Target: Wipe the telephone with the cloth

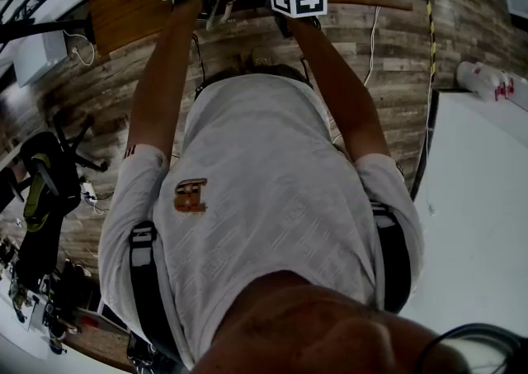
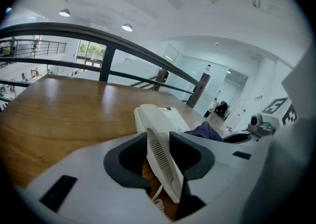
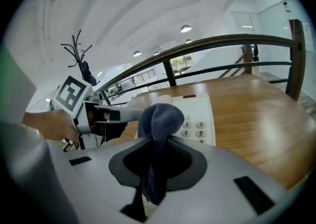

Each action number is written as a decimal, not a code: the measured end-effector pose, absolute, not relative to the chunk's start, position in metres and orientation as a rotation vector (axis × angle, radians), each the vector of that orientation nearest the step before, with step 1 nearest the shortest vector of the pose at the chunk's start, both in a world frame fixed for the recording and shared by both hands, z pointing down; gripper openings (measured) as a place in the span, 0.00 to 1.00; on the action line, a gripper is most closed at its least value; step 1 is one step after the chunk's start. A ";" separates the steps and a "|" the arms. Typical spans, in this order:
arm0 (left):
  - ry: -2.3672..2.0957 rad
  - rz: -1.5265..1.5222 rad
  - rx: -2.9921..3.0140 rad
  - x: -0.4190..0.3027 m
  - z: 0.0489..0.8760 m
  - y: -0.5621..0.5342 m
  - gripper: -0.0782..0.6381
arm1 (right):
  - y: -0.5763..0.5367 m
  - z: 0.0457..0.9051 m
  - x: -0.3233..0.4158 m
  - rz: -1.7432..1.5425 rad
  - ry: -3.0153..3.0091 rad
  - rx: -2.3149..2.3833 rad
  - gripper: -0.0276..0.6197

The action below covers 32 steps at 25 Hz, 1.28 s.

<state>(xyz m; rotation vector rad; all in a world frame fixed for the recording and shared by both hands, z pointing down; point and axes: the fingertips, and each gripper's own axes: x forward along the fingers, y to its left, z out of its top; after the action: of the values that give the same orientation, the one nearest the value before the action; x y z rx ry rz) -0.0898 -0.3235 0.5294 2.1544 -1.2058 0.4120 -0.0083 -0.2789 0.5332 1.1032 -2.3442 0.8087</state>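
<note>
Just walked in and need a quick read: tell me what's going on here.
A person works at a wooden table with a gripper in each hand. The left gripper is shut on the white handset of the telephone. The right gripper is shut on a dark blue cloth, held up in front of the keypad.

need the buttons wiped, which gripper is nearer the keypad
Right. The right gripper, shut on the cloth, sits just short of the keypad; the left gripper holds the handset beside the telephone.
</note>
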 end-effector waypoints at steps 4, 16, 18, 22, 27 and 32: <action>-1.207 0.409 2.157 -0.090 0.529 -0.326 0.31 | -0.290 0.546 0.019 0.798 -2.279 1.150 0.15; -1.216 0.430 2.163 -0.097 0.531 -0.324 0.31 | -0.298 0.551 0.097 0.770 -2.162 1.299 0.15; -1.221 0.437 2.164 -0.099 0.532 -0.324 0.31 | -0.298 0.546 0.097 0.770 -2.181 1.303 0.15; -1.224 0.482 2.170 -0.100 0.533 -0.325 0.31 | -0.302 0.525 0.090 0.751 -2.254 1.294 0.15; -1.249 0.451 2.216 -0.098 0.509 -0.324 0.31 | -0.309 0.475 0.077 0.659 -2.394 1.267 0.15; -1.289 0.326 2.302 -0.094 0.463 -0.321 0.31 | -0.308 0.419 0.053 0.550 -2.595 1.225 0.15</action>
<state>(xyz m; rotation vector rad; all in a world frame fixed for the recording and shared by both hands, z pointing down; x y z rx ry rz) -0.0939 -0.3210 0.4627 2.3021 -1.2888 0.3255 0.0532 -0.3084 0.4192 1.2252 -2.5950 0.5500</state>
